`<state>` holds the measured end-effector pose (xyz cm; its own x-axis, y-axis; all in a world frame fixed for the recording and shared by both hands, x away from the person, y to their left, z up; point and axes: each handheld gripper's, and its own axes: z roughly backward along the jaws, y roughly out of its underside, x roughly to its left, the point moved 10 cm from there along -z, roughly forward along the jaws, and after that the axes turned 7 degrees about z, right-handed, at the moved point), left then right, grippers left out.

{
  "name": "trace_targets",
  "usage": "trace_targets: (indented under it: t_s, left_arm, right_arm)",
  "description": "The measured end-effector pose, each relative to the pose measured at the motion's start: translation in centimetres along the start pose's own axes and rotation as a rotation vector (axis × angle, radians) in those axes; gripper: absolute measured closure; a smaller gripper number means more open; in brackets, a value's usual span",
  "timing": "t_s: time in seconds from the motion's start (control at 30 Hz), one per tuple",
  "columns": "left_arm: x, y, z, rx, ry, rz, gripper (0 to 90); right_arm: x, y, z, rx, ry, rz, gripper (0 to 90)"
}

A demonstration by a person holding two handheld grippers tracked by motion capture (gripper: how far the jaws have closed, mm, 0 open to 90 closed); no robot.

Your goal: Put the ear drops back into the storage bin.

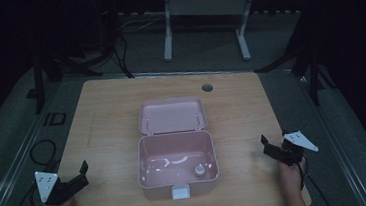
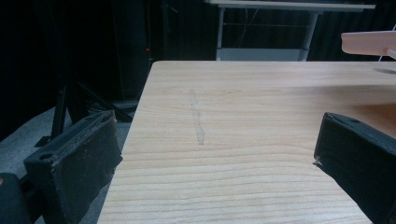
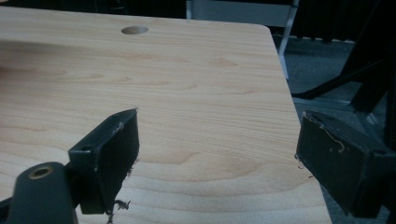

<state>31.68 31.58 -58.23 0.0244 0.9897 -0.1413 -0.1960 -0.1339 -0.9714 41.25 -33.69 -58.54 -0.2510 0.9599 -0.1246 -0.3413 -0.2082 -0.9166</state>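
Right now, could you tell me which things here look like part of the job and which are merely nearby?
Probably in play:
pink box, lid open
small object inside it
left gripper
right gripper

Merely nearby:
white-legged desk beyond the table
cables on the floor

A pale pink plastic box (image 1: 176,165) sits open near the middle of a light wooden table (image 1: 107,124), a little toward the person's edge. Its lid (image 1: 172,115) is swung fully back and lies flat on the table behind the box, inner face up, joined to the box's far rim. The box is rectangular with rounded corners and a white latch (image 1: 180,191) at the middle of its near wall. Inside the box, in the near right corner, stands a small, round, pale object (image 1: 197,170), too small to identify. A bright glare streaks the box's floor left of that object.
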Motion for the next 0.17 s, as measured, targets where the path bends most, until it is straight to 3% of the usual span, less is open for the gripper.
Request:
trace_targets:
  t_s: [0.17]
  left_arm:
    - [-0.01, -0.01, 0.0, -0.001, 0.001, 0.002, 0.5]
  right_arm:
    - [0.03, 0.27, -0.11, 0.014, 0.004, 0.005, 12.9]
